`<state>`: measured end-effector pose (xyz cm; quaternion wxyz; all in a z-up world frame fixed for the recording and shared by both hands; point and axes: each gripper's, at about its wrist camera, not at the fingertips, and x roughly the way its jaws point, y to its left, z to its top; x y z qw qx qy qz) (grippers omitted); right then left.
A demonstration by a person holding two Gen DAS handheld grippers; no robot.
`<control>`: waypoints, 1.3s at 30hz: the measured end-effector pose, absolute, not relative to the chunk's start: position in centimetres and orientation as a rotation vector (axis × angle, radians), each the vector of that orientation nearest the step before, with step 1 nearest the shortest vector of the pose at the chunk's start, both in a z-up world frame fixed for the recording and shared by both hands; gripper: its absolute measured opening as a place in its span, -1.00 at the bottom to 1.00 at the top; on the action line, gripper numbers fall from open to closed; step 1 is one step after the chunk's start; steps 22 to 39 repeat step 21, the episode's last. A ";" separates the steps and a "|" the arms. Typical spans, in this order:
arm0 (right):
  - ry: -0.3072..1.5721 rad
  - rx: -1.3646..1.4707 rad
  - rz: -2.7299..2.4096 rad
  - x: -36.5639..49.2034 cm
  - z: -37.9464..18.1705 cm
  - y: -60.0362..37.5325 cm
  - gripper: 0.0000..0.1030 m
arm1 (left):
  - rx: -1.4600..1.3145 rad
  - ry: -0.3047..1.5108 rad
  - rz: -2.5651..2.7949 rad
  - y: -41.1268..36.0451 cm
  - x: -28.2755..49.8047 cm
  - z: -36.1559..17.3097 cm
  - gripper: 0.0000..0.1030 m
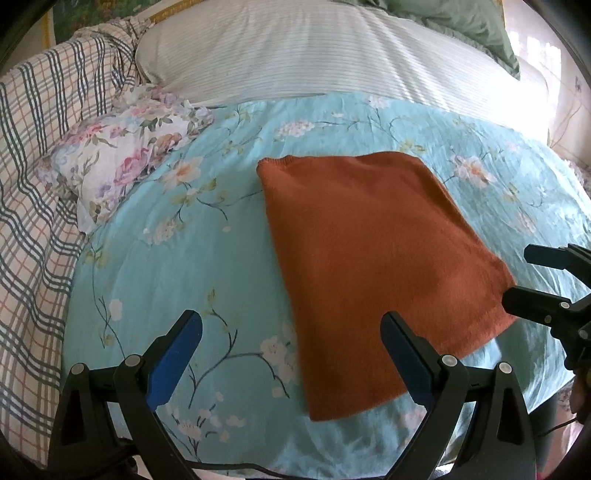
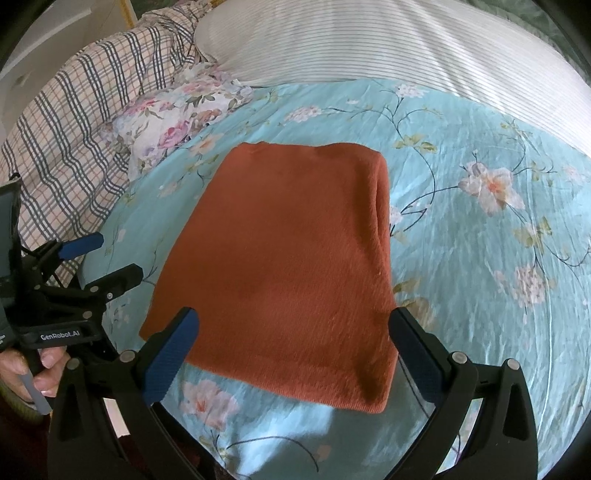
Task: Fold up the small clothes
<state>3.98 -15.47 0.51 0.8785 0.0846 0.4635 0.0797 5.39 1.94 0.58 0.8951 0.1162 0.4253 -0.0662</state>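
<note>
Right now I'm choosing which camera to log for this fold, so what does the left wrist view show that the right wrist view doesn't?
Only the left wrist view shows the green pillow at the far right and the right gripper at the garment's near right corner. Only the right wrist view shows the person's hand holding the left gripper, and the thick folded edge along the garment's right side. Both show the rust-orange garment lying flat on the floral sheet, the striped pillow and open jaws.
</note>
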 end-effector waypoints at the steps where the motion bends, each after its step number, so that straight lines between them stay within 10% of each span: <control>1: 0.968 0.177 0.164 4.2 0.5 -15.4 0.99 | 0.242 0.879 -0.138 1.9 5.6 0.6 0.90; 39: 0.990 0.208 0.202 7.1 -1.9 -16.4 0.99 | 0.226 0.907 -0.095 2.5 7.6 -0.6 0.90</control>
